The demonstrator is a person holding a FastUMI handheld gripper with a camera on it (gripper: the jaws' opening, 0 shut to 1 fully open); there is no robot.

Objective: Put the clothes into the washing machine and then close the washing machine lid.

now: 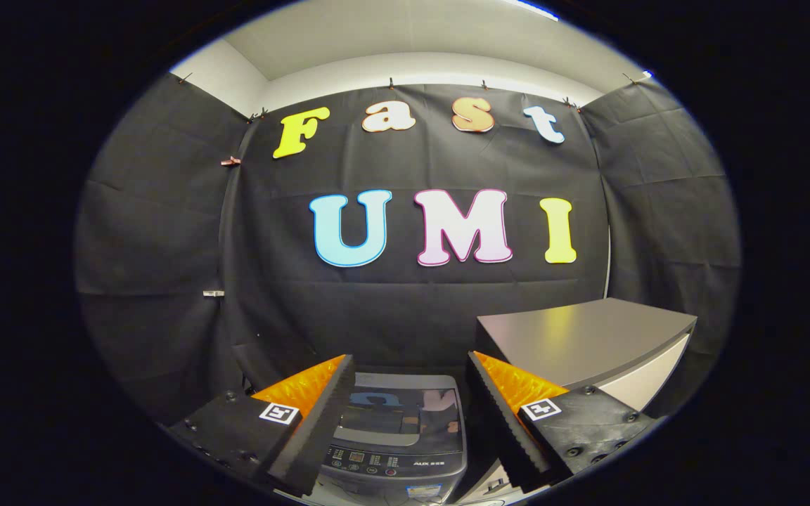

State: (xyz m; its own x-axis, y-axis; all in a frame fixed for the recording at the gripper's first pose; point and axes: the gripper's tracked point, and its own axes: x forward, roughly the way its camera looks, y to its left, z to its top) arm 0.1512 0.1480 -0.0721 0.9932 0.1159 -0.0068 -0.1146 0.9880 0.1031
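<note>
The grey top-loading washing machine sits low between my fingers and just beyond them, its dark glossy lid lying flat and shut, the control panel nearest me. I see no clothes from here, so I cannot say where they lie. I judge the lid rigid, light on its hinge and rather slick; I would take it at the near edge by the panel. My gripper is spread wide and holds nothing. To the right of the machine stands a grey-topped cabinet with a pale side, close beside it. Black cloth walls close in the booth.
</note>
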